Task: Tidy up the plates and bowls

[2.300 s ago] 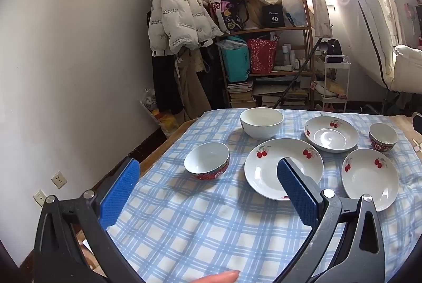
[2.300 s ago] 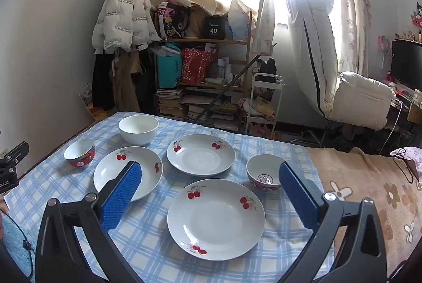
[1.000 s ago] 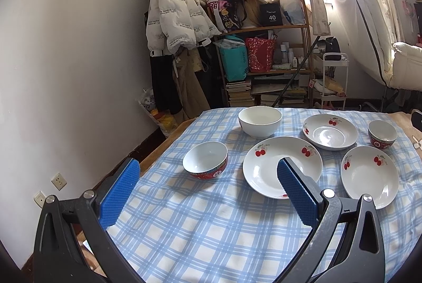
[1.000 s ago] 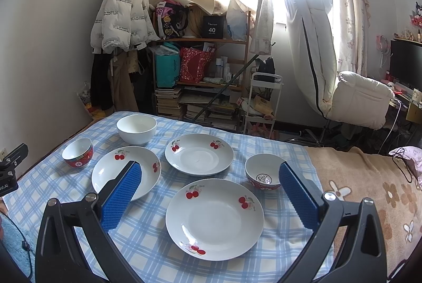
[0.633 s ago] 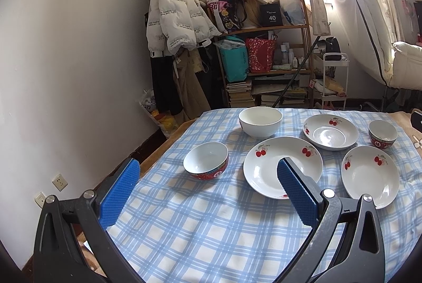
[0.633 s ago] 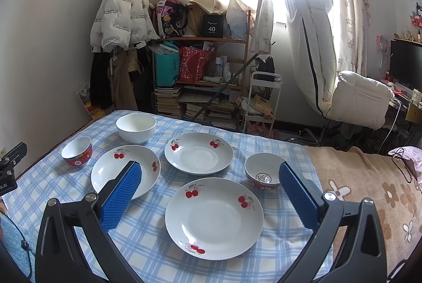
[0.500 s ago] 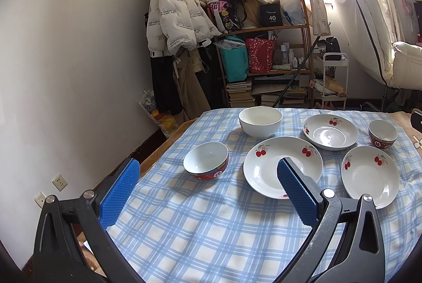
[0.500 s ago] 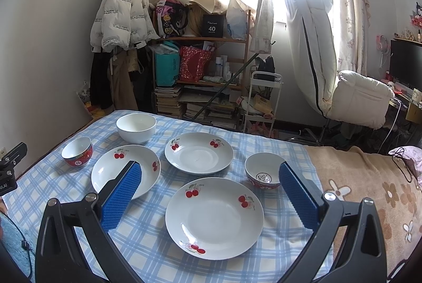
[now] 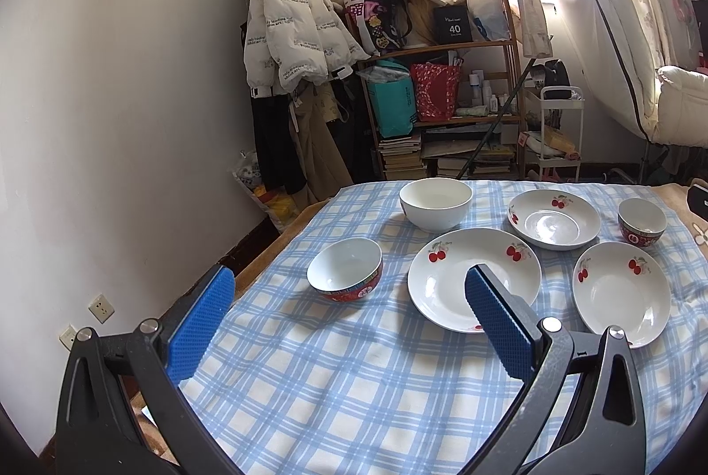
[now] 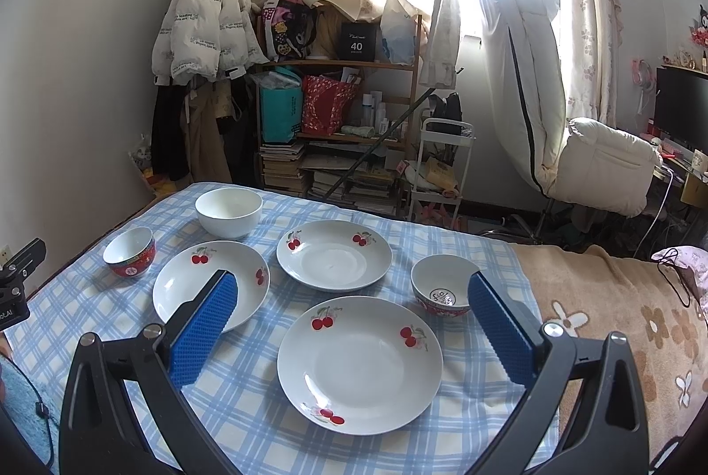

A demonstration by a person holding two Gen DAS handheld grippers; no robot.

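Three white cherry-print plates lie on the blue checked cloth: the nearest plate [image 10: 359,362], a left plate [image 10: 210,282] and a far plate [image 10: 334,254]. A plain white bowl [image 10: 228,211] stands at the back left. One small red-rimmed bowl [image 10: 129,251] sits at the far left, another red-rimmed bowl [image 10: 442,291] to the right. My right gripper [image 10: 352,322] hovers open above the nearest plate. My left gripper [image 9: 349,311] hangs open, empty, just short of the left red bowl [image 9: 345,269] and the left plate [image 9: 447,280].
The table [image 9: 354,386] ends at a wall on the left. A brown floral blanket [image 10: 619,320] covers its right part. Behind stand a cluttered wooden shelf [image 10: 336,121], hanging coats [image 10: 203,37], a white cart [image 10: 442,165] and a white chair [image 10: 606,170].
Both grippers have stayed open and nearly still, with only a slight drift of view. A fingertip seen at the bottom of the earliest left wrist frame is gone.
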